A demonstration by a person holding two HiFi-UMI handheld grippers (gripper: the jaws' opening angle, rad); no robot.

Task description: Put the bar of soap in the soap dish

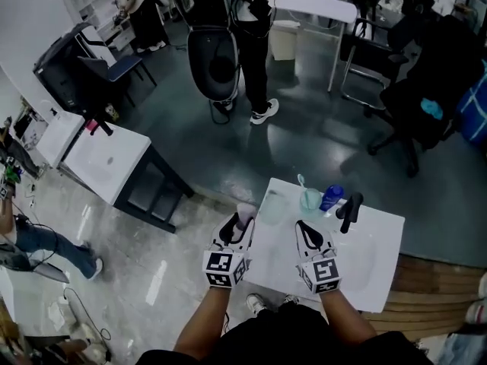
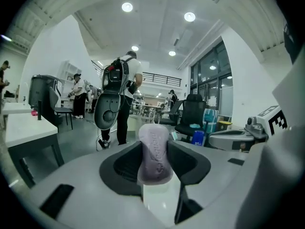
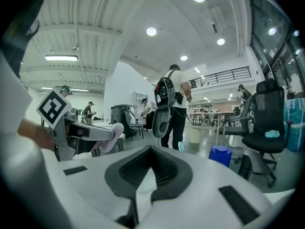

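A pale lilac bar of soap (image 2: pixel 155 152) stands on edge between the jaws of my left gripper (image 2: pixel 156 168), which is shut on it. In the head view this gripper (image 1: pixel 242 220) hovers over the left edge of the white table (image 1: pixel 380 280), with the soap (image 1: pixel 245 211) at its tip. The translucent soap dish (image 1: pixel 274 206) lies just right of it on the table's far left corner. My right gripper (image 1: pixel 304 229) is over the table, behind the dish, shut and holding nothing. The right gripper view shows the soap (image 3: pixel 112 136) off to its left.
Beyond the dish stand a cup with a toothbrush (image 1: pixel 310 198), a blue bottle (image 1: pixel 331 197) and a black tap (image 1: pixel 350 211). A person (image 1: pixel 255 44) with a backpack device stands on the floor farther off. Another white table (image 1: pixel 103 162) is at the left, office chairs at the right.
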